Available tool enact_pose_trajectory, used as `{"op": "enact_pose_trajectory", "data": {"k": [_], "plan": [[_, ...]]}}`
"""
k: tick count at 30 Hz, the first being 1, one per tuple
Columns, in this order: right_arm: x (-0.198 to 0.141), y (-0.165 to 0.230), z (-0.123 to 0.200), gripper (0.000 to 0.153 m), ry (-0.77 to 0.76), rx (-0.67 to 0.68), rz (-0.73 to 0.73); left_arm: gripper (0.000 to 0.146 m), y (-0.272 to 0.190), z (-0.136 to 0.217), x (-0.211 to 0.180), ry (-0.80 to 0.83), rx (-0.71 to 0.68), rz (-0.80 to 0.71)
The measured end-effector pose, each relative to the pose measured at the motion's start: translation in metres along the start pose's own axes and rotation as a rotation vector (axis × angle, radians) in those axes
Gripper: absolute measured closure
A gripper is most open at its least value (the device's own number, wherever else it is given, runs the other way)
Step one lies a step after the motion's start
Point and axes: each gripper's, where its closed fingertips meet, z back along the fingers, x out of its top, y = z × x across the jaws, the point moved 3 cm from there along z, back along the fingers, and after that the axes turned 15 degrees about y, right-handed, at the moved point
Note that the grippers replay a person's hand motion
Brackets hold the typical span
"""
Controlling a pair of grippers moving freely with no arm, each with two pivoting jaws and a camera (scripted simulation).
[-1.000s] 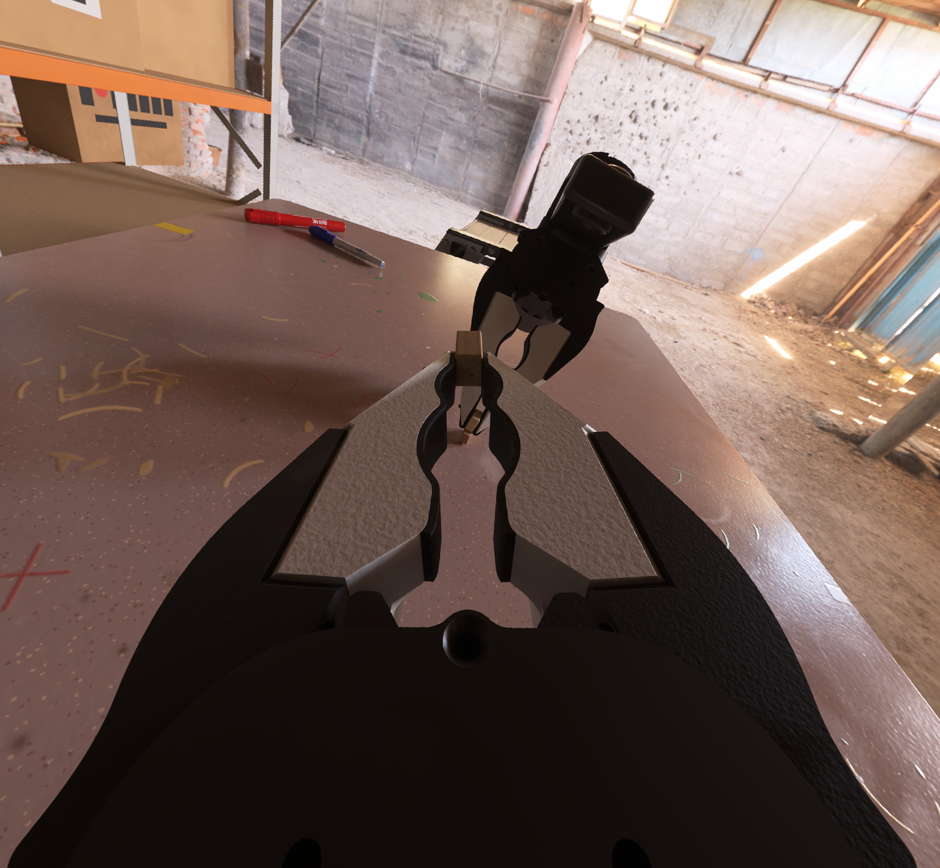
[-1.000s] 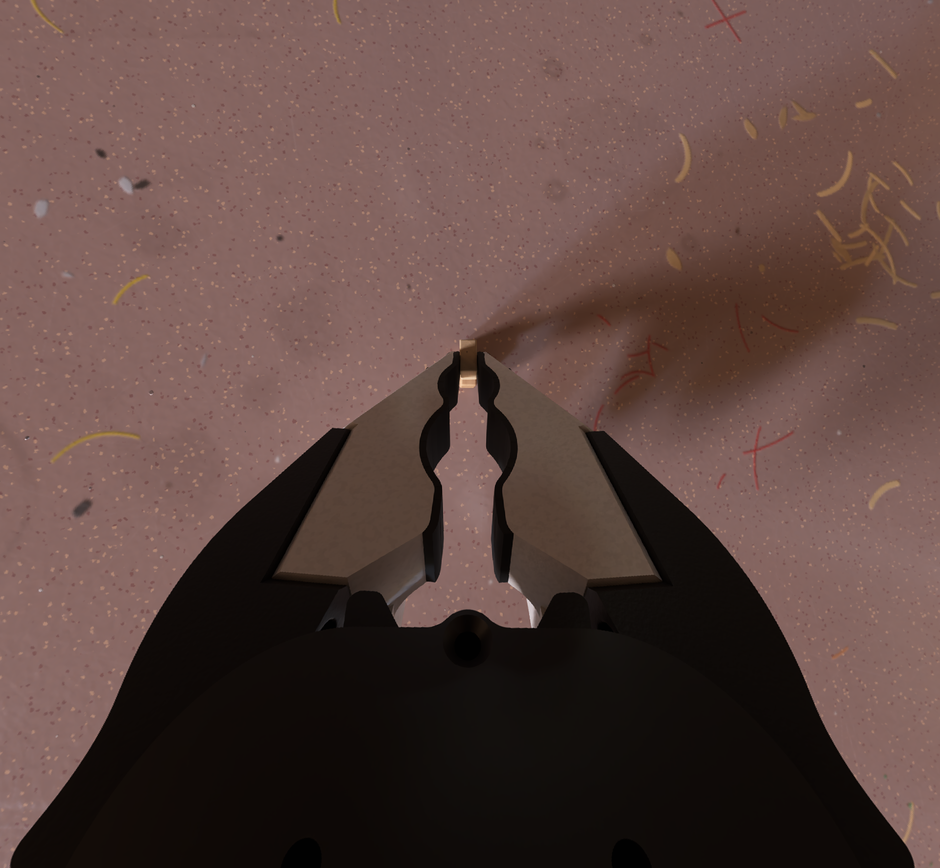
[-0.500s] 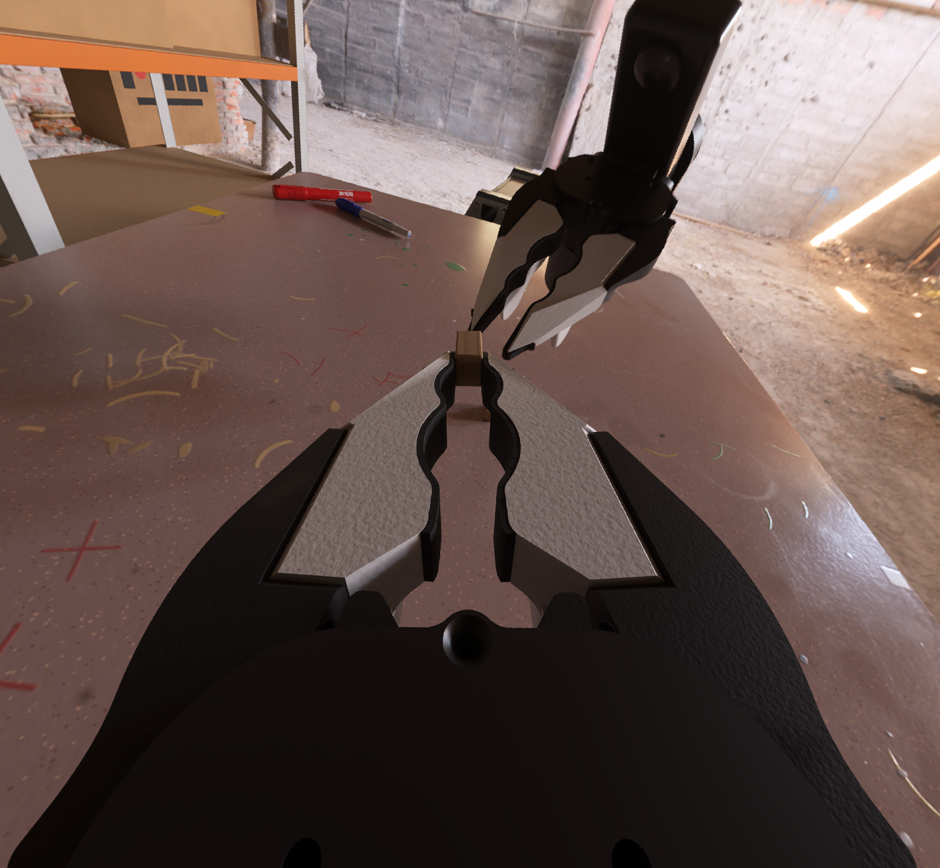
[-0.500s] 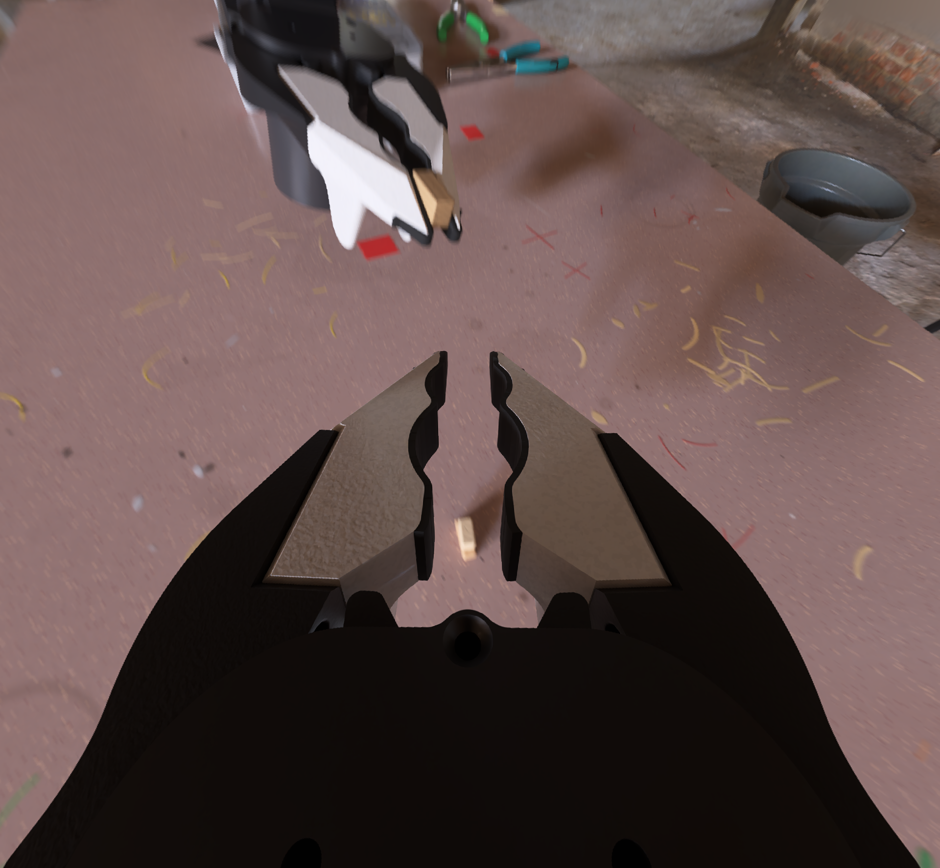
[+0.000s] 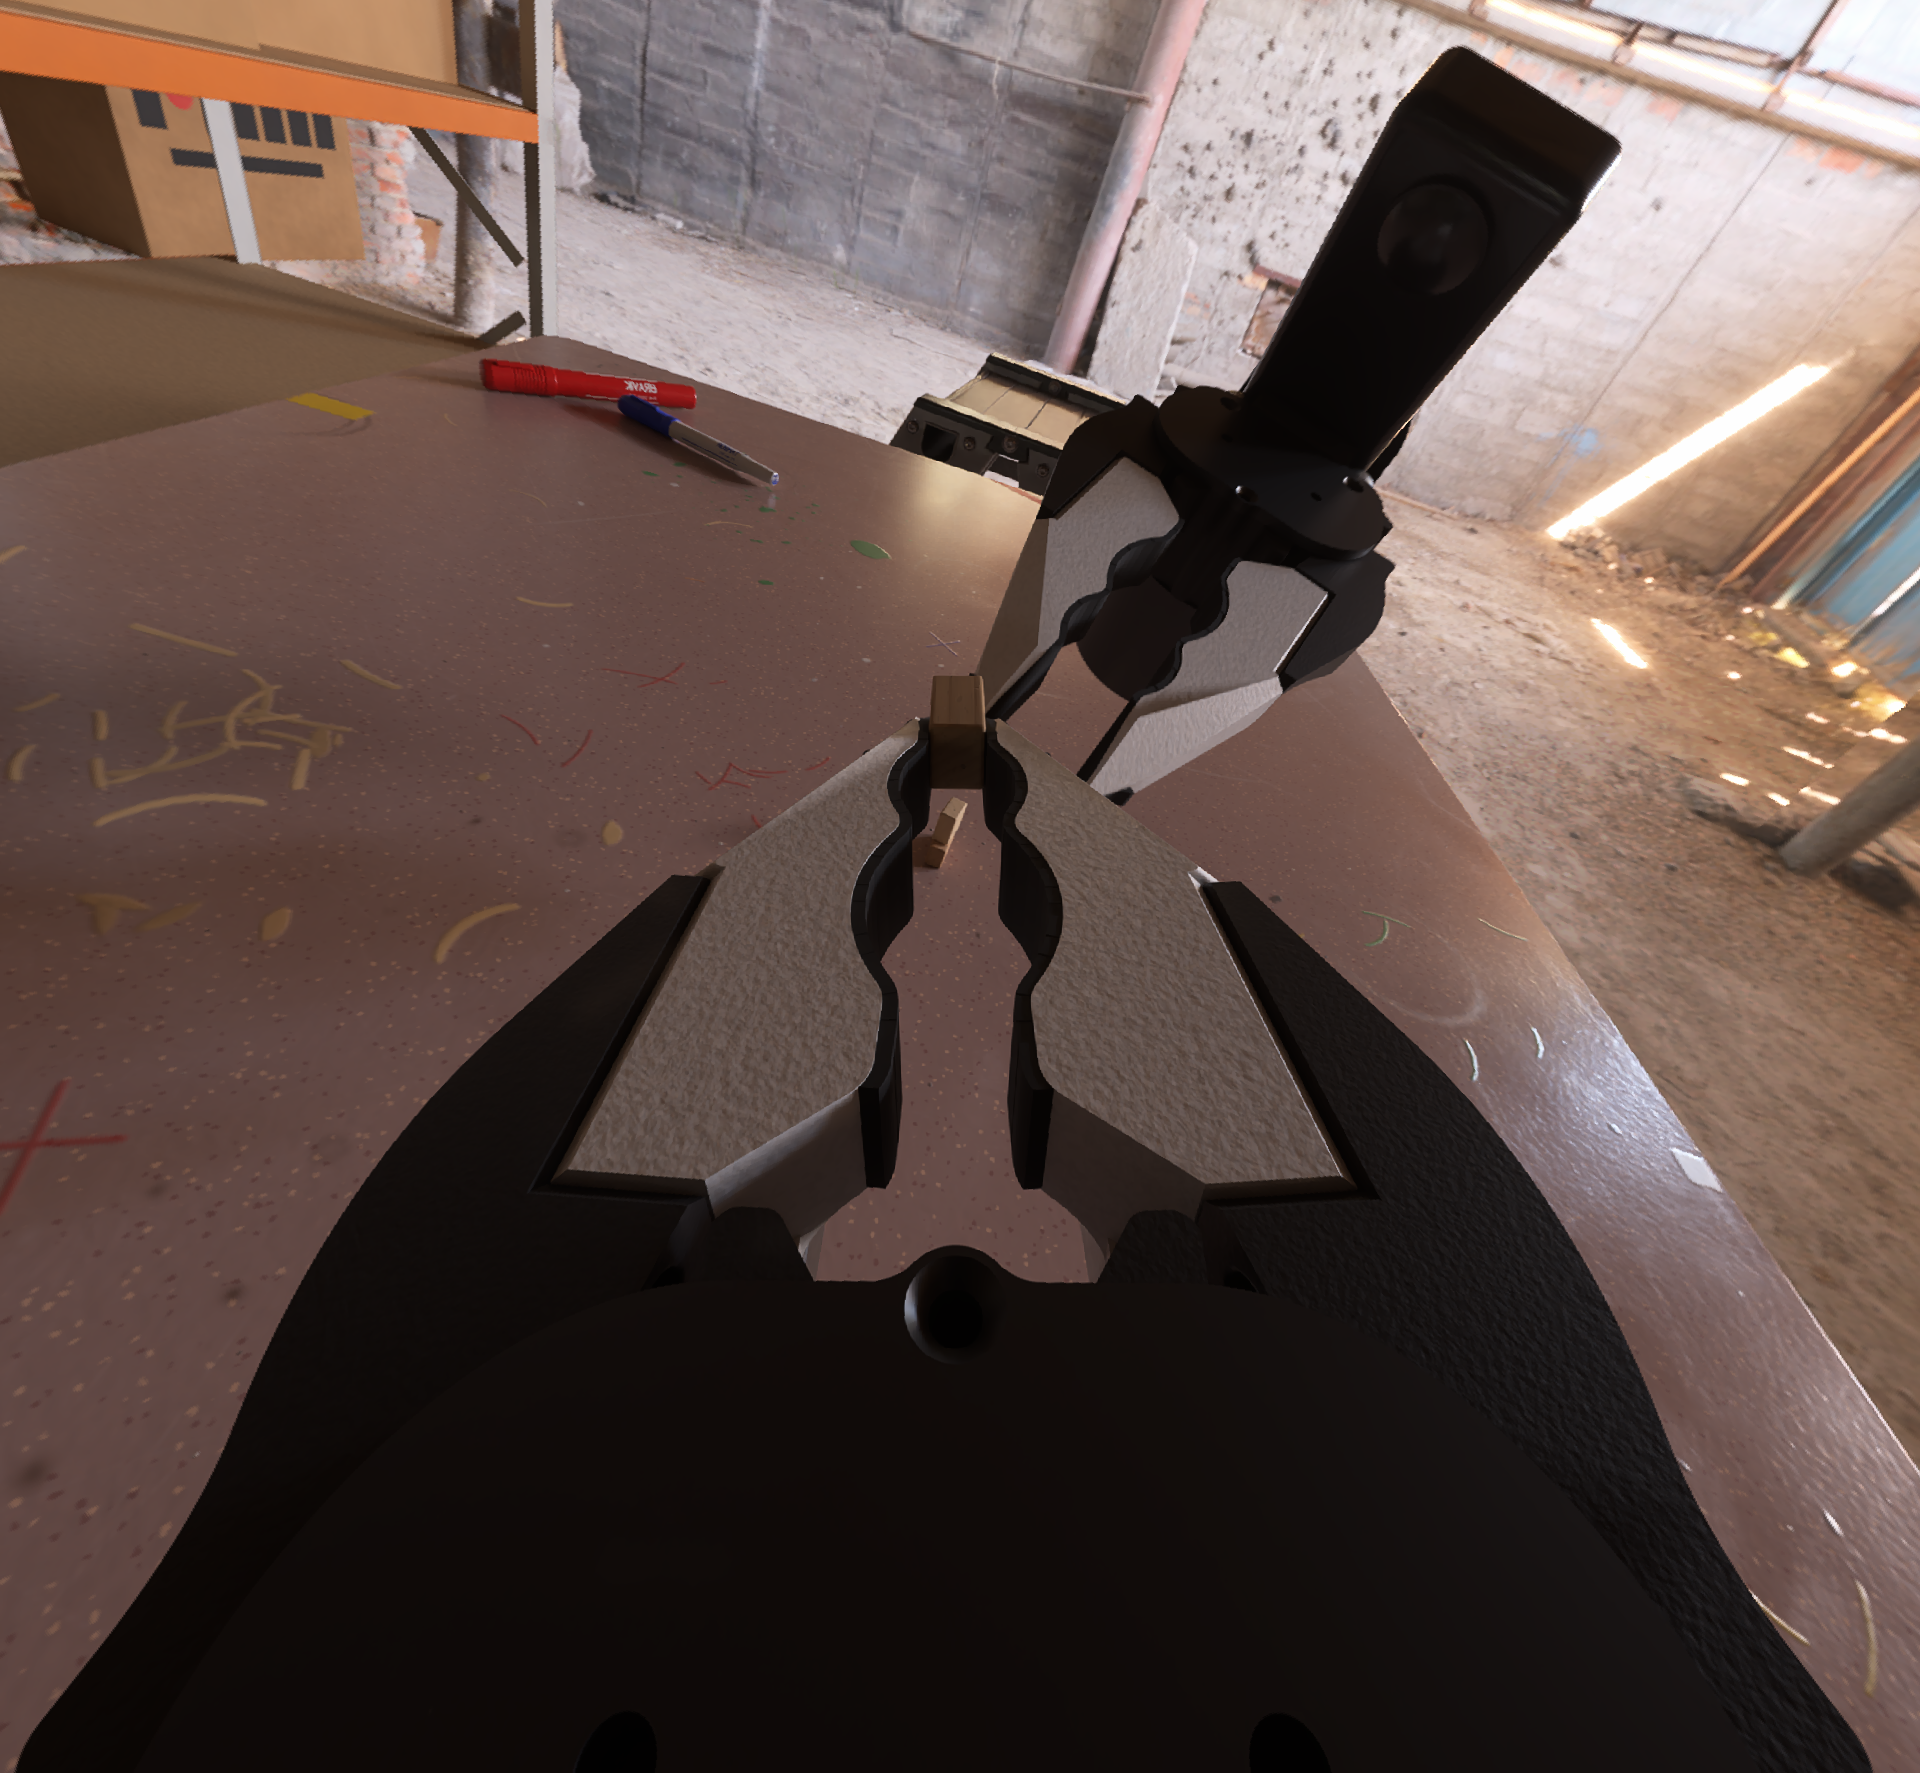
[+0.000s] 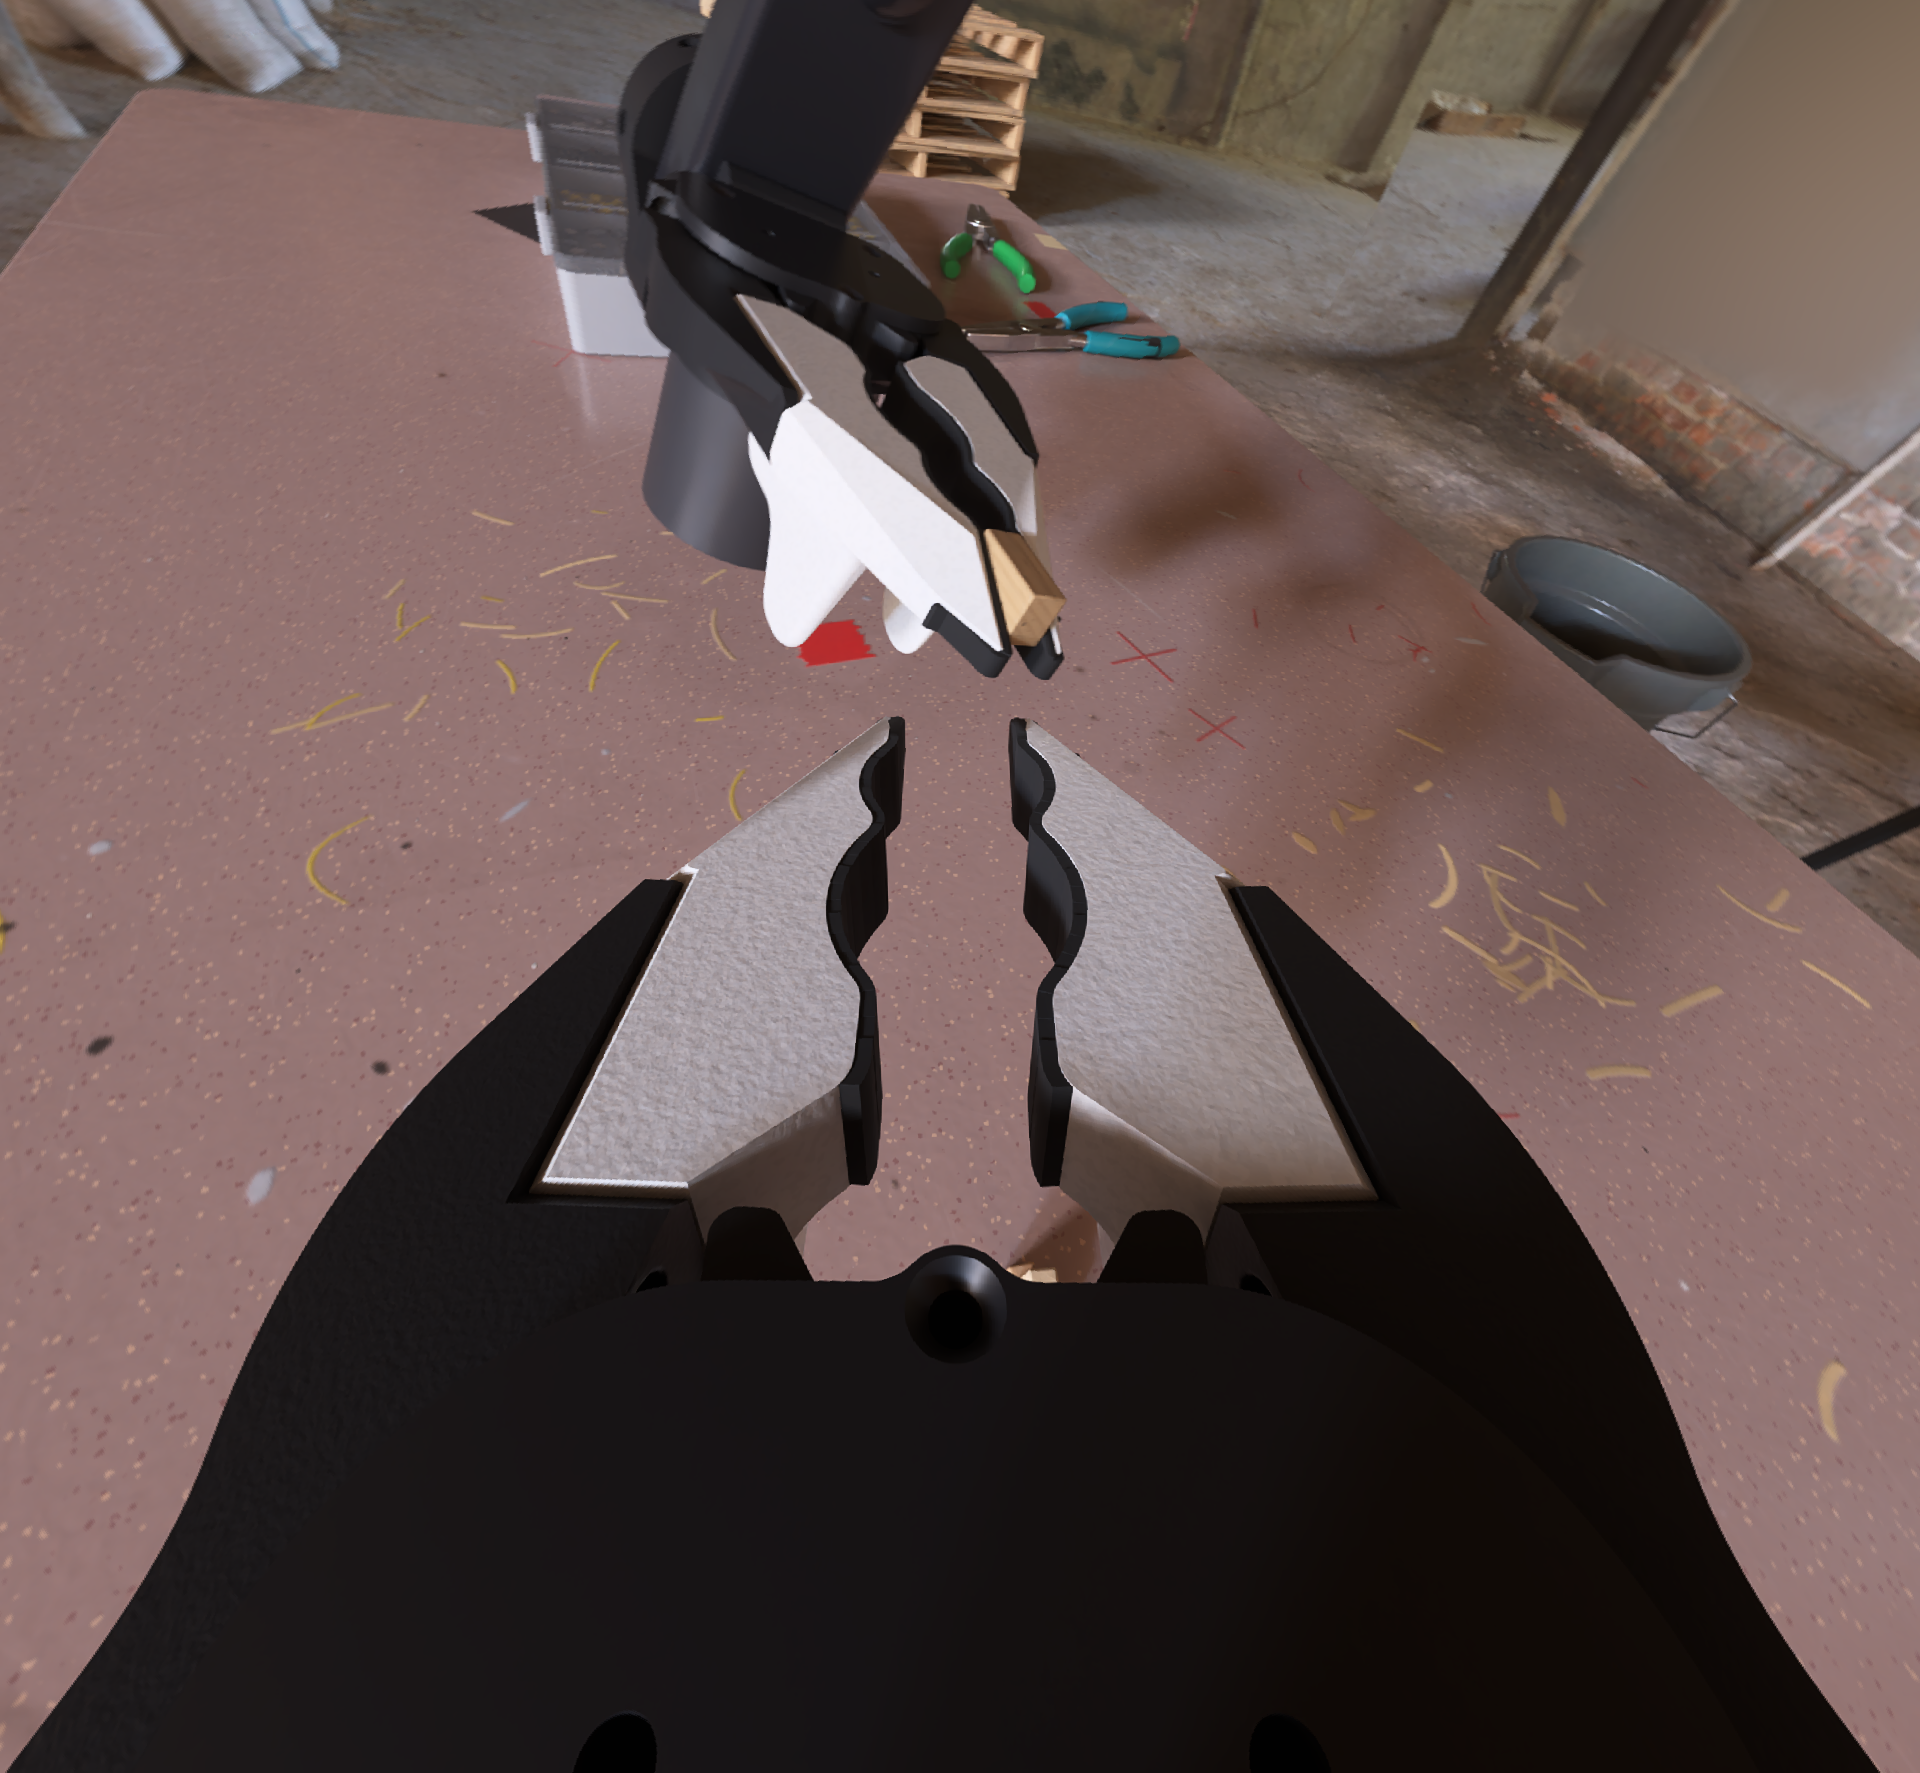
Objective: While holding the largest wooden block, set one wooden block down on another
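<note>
My left gripper [image 5: 956,736] is shut on the largest wooden block [image 5: 957,726] and holds it above the pink table [image 5: 416,684]. It also shows in the right wrist view [image 6: 1023,661], with the block [image 6: 1023,585] between its tips. Two small wooden blocks [image 5: 940,835] are on the table under the left gripper's fingers, one resting askew on the other. My right gripper [image 6: 956,736] is open and empty, raised over the table; in the left wrist view [image 5: 1049,747] it hangs just beyond the held block. A sliver of a small block [image 6: 1031,1268] shows at its base.
A red marker [image 5: 587,383] and a blue pen [image 5: 696,445] lie at the far table edge. A dark cylinder [image 6: 707,466], a white box [image 6: 597,300] and pliers [image 6: 1081,336] stand behind the left gripper. A grey bucket [image 6: 1621,622] sits on the floor.
My right gripper let go of a small block, opened, and drew back and up from the table. My left gripper kept its hold on the large block.
</note>
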Motion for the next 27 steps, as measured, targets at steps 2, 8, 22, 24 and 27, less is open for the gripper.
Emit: {"op": "enact_pose_trajectory", "data": {"k": [2,8,22,24,27], "plan": [[-0.002,0.003,-0.002,0.133,0.003,0.008,0.029,0.138,-0.001,-0.001,-0.001,0.001,-0.016,0.011],[-0.002,0.003,0.0,0.132,-0.025,-0.036,0.098,0.138,0.0,-0.003,-0.002,0.0,-0.031,0.028],[-0.003,0.004,-0.002,0.122,-0.064,-0.05,0.114,0.138,0.0,-0.002,-0.002,-0.007,-0.044,0.042],[-0.003,0.006,-0.004,0.124,-0.063,-0.022,0.101,0.138,0.0,-0.002,-0.002,-0.014,-0.049,0.047],[-0.005,0.009,-0.006,0.125,-0.057,-0.016,0.114,0.138,0.0,-0.002,-0.002,-0.014,-0.05,0.046]]}}
